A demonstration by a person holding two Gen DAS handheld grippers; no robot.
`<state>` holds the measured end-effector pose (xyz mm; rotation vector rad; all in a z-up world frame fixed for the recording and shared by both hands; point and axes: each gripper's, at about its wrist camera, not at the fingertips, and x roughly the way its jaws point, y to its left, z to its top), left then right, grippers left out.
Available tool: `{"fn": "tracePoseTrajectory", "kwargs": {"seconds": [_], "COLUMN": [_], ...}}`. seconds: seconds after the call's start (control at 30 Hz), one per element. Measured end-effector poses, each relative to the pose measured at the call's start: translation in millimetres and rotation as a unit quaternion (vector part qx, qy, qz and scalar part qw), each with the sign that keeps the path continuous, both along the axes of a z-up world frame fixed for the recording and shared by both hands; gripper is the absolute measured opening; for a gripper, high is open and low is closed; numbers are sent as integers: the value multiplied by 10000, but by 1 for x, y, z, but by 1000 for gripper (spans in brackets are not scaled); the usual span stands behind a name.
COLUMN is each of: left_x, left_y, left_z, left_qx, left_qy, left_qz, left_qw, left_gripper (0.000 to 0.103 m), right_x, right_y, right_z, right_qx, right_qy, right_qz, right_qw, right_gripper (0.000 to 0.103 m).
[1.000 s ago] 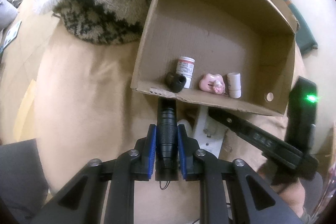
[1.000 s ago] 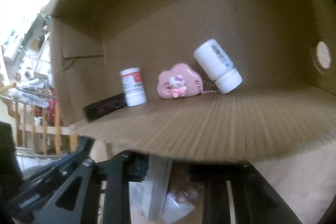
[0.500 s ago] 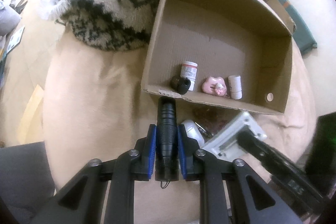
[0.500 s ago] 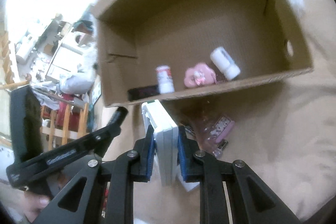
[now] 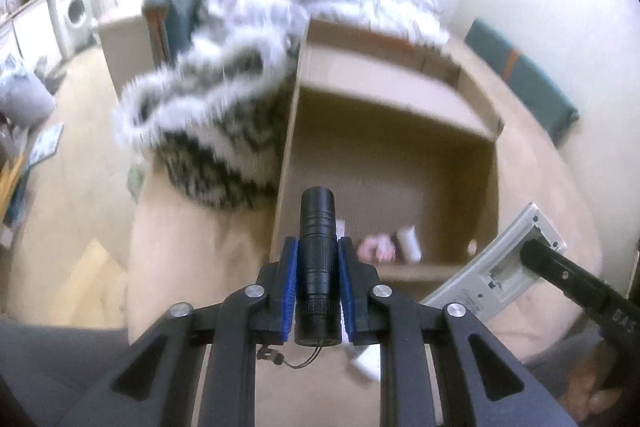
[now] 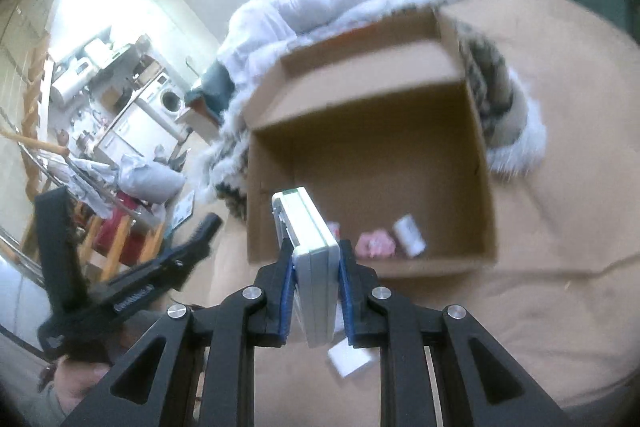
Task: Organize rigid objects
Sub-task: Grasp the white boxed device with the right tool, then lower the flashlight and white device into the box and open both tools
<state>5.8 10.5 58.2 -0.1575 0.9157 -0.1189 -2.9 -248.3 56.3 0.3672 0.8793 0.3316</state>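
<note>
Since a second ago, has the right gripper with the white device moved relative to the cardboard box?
Yes. The right gripper, shut on the white device, has risen above the cardboard box, whose near wall previously hid it.

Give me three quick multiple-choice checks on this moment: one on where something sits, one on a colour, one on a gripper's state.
1. Where does the pink charm lie?
A. inside the cardboard box, by its near wall
B. on the fuzzy blanket
C. between the right gripper's pads

2. What colour is the cylinder held in the left gripper?
A. white
B. black
C. pink

3. What is the state of the right gripper?
A. wide open and empty
B. shut on a bottle
C. shut on a flat grey-white case

Answers:
1 A: the right wrist view shows it on the box floor beside the white bottle.
2 B: the black cylinder stands between the blue pads.
3 C: the flat grey-white case is clamped edge-on between the pads.
</note>
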Motion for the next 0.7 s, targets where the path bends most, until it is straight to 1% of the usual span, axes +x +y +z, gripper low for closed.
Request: {"fn": "tracePoseTrajectory", "kwargs": {"seconds": [0.1,0.2,0.27,0.33,0.37,0.43,0.47,0.6,0.7], "left_x": [11,24,34,48,54,65,71,96,111], "left_y": [0,-5,-10,-14,-17,-23,-27,-37,-41], "left_z": [21,38,47,52,54,54,52,27,-4], "left_qx": [-66,-84,-175,-394,-426,-304,-226,28,260], "left_qy": [-121,-249,-331,-387,-425,-505,-510,-357,-159], "left_qz": [0,-65,-139,-287,-326,-313,-316,-265,-255], "left_qw": [9999,9996,9992,9981,9977,9978,9979,9990,9992], "left_gripper": [17,17,17,17,17,17,17,17,17], "right_x": [9,21,28,37,43,53,59,80,93], "right_y": [-1,-6,-10,-16,-20,-26,-29,-35,-38], "right_z": [17,26,31,29,27,21,17,-4,-25], "right_qx": [-127,-250,-316,-335,-295,-293,-316,-381,-328], "right_qy": [-149,-264,-309,-301,-261,-196,-157,38,226], "right_qz": [-17,-53,-102,-173,-202,-268,-288,-329,-357], "right_qw": [9998,9993,9990,9988,9990,9990,9990,9987,9986], "right_gripper": [20,20,20,20,20,20,20,20,20]}}
